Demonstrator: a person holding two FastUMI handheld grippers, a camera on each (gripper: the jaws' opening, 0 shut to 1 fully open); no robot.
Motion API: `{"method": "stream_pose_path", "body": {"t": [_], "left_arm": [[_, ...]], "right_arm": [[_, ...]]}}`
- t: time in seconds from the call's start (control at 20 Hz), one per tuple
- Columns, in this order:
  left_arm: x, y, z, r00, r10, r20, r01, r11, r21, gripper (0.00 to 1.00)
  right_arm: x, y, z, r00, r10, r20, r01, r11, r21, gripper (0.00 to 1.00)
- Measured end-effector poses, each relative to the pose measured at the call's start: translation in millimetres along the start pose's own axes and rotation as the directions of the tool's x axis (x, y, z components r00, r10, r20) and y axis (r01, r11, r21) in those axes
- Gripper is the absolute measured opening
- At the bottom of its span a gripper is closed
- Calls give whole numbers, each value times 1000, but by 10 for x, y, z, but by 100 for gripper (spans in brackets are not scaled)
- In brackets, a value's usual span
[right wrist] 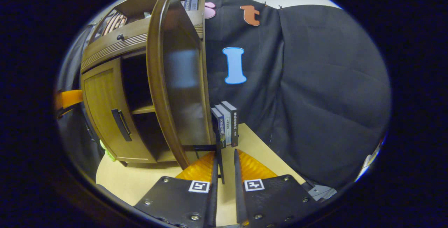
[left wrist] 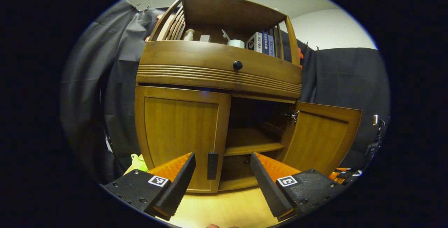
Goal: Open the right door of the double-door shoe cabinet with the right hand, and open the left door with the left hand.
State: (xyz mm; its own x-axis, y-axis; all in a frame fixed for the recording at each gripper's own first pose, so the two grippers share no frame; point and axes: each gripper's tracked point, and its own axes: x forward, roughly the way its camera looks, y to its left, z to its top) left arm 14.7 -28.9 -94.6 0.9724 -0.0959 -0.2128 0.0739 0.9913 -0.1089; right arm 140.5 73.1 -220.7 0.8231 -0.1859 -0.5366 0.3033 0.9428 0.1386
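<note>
In the left gripper view we face the shoe cabinet standing on the pale wooden table. Its right door is swung wide open, showing the inner shelf, while its left door is shut flat against the frame. Our left gripper hangs in front of that shut door with its jaws released, spread wide to either side of the door's dark handle; the handle lies between the fingers but we cannot tell how near they are to it, and neither seems to press on it. Above, the drawer knob sits in the cabinet's curved front, and books stand on the open top shelf. In the right gripper view our right gripper sits by the lower corner of the open right door, jaws nearly together around a thin dark handle on the door's edge; whether both fingers truly press on it we cannot tell. A few upright books stand on the table just beyond the door.
</note>
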Motion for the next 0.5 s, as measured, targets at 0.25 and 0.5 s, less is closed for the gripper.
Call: {"method": "stream_pose_path", "body": {"t": [0.25,0.5], "left_arm": [[92,-72,-126,999,-17,-40,17,1000,-6,97],[246,-119,-290,996,-27,-84,29,999,15,97]], "right_arm": [[-51,-117,-19,999,-47,-11,47,999,10,22],[-126,-475,83,980,-196,39,196,980,-13,22]]}}
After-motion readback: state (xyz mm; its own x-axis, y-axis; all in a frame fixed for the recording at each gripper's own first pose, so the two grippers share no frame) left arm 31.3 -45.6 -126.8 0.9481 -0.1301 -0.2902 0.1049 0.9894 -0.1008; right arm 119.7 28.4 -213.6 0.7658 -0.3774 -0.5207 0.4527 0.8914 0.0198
